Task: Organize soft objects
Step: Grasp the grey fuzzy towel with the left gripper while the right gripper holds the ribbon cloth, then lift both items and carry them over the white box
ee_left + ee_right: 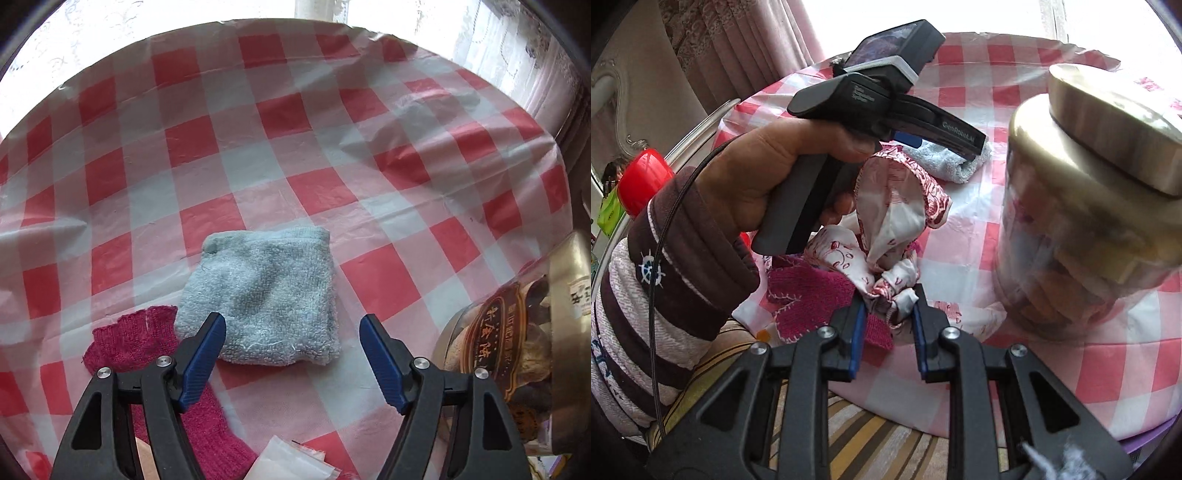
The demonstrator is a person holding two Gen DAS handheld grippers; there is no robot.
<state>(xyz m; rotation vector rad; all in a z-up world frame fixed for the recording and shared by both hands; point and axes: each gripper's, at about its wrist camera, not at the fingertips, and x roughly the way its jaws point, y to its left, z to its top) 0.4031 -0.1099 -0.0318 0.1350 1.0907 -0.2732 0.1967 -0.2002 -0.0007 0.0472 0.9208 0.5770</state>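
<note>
A folded light blue towel (266, 299) lies on the red and white checked tablecloth (295, 155). My left gripper (293, 332) is open, its fingertips just above the towel's near edge. A magenta knitted glove (136, 339) lies at its left, partly under the left finger. In the right wrist view my right gripper (888, 312) is shut on a bunched white cloth with red print (897, 206), which stands up from the jaws. The magenta glove (812, 299) lies beside it. The towel (945, 162) shows under the left gripper body.
A large clear jar with a gold lid (1086, 199) stands at the right, close to both grippers; it also shows in the left wrist view (517, 332). A red cap (642, 177) and a striped cushion (871, 443) sit off the table's near edge. Curtains hang behind.
</note>
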